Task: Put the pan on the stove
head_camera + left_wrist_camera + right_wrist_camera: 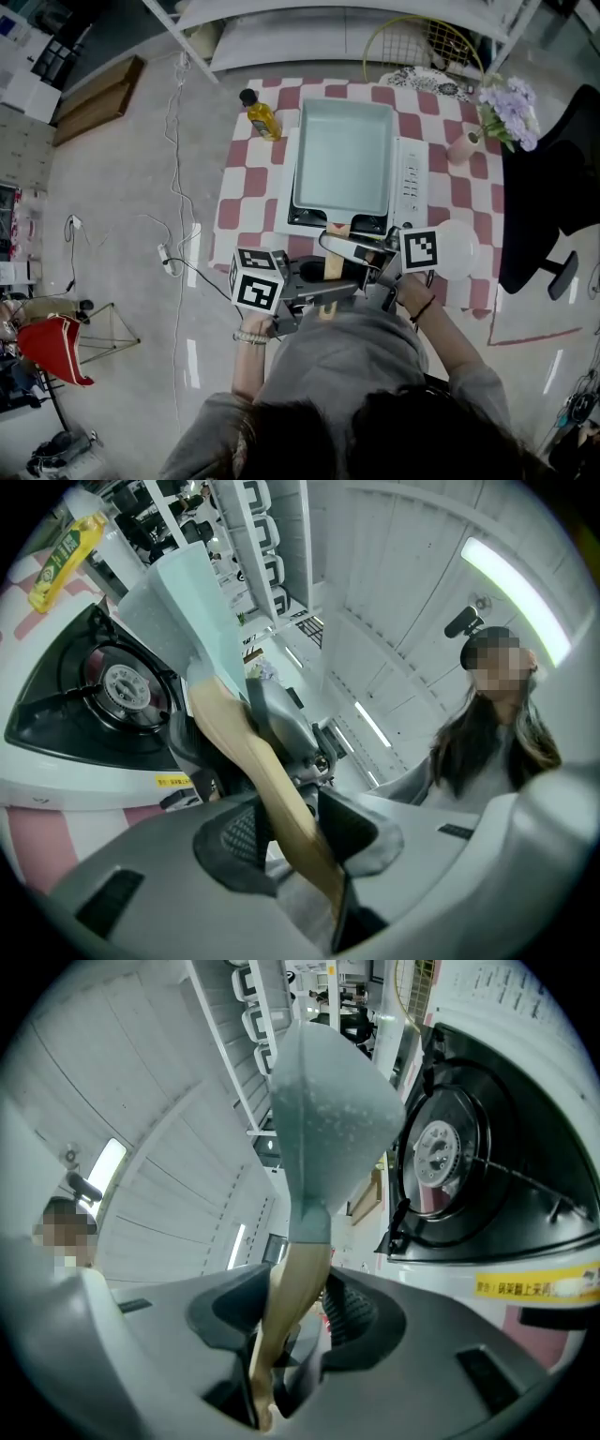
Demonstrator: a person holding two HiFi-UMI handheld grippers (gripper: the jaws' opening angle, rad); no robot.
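A square pale teal pan sits over the white tabletop stove, covering most of its top. Its wooden handle points toward me. My left gripper is shut on the handle from the left, and my right gripper is shut on it from the right. In the left gripper view the handle runs between the left gripper's pads, with the black burner beside the pan. In the right gripper view a gap shows between the pan's underside and the burner; the right gripper clamps the handle.
The stove stands on a table with a pink and white checked cloth. A yellow oil bottle stands left of the stove, a vase of purple flowers to the right, a white dish at the near right. A black chair stands beside the table.
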